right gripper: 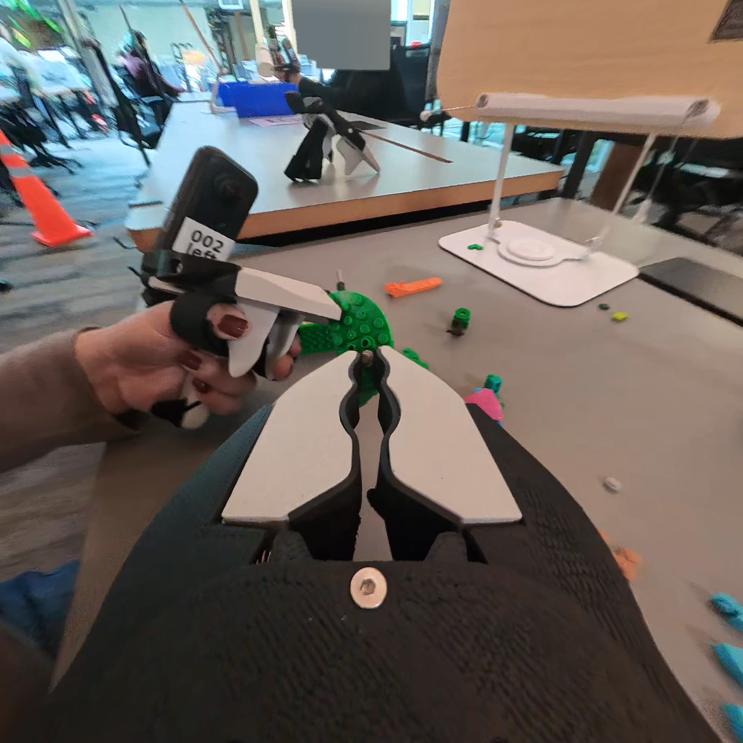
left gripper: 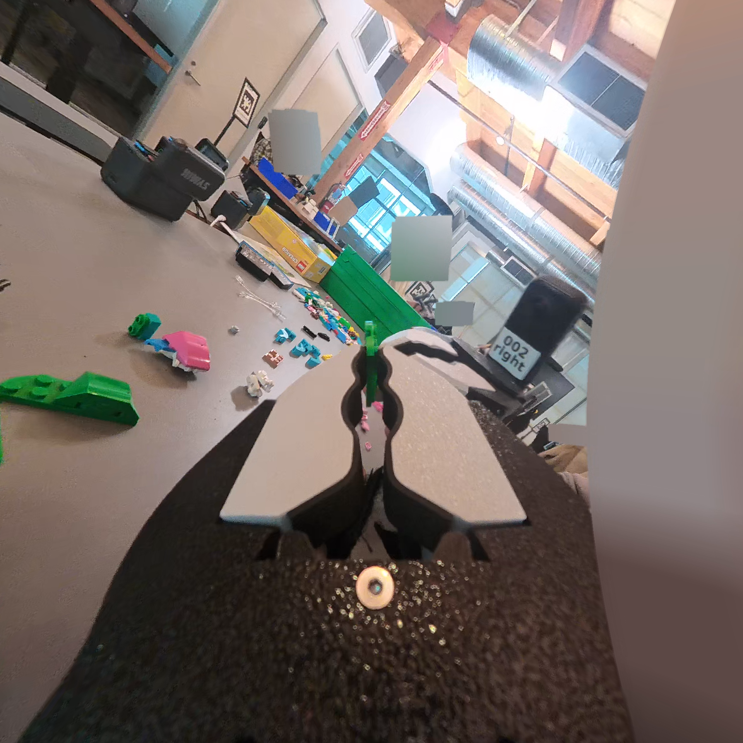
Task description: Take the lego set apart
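Note:
A green lego plate with a rounded edge (right gripper: pixel 364 321) is held up above the grey table (right gripper: pixel 522 402) between both grippers. My left gripper (left gripper: pixel 370 356) is shut on it, and in the left wrist view the plate shows edge-on (left gripper: pixel 372 380). My right gripper (right gripper: pixel 366 357) is shut on the plate's near edge, with a small grey stud between its tips. The left gripper's fingers (right gripper: pixel 289 297) clamp the plate's far left side. More green pieces hang behind and below the plate, partly hidden.
On the table lie a pink and blue chunk (left gripper: pixel 187 349), a green wedge piece (left gripper: pixel 80 396), loose small pieces (left gripper: pixel 321 317), a yellow box (left gripper: pixel 289 245), black cases (left gripper: pixel 161 177), an orange separator tool (right gripper: pixel 414 286) and a white lamp base (right gripper: pixel 538 261). Only a small space, under 4 cm, lies between the two pairs of fingers.

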Demonstrator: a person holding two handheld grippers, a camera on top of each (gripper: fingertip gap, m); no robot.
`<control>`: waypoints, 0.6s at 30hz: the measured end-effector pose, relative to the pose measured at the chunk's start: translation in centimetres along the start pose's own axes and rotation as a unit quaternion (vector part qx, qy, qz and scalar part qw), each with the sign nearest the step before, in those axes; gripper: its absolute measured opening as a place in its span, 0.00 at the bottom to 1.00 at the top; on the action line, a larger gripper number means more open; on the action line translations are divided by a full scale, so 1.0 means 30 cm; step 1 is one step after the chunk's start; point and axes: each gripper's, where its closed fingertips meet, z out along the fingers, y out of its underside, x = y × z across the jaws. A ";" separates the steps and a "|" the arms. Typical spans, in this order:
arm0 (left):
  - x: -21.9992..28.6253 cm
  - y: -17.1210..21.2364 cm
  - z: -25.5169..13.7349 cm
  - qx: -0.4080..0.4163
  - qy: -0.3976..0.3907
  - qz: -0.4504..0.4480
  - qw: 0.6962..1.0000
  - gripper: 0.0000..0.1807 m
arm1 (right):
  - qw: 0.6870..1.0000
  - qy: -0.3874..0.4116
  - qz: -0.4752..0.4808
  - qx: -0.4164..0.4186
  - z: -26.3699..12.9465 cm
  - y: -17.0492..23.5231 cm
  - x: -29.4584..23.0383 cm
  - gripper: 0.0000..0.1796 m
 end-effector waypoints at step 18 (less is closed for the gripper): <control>-0.033 -0.034 -0.018 0.030 -0.044 0.015 0.998 0.02 | 0.952 0.165 -0.071 -0.246 -0.033 0.166 0.520 0.04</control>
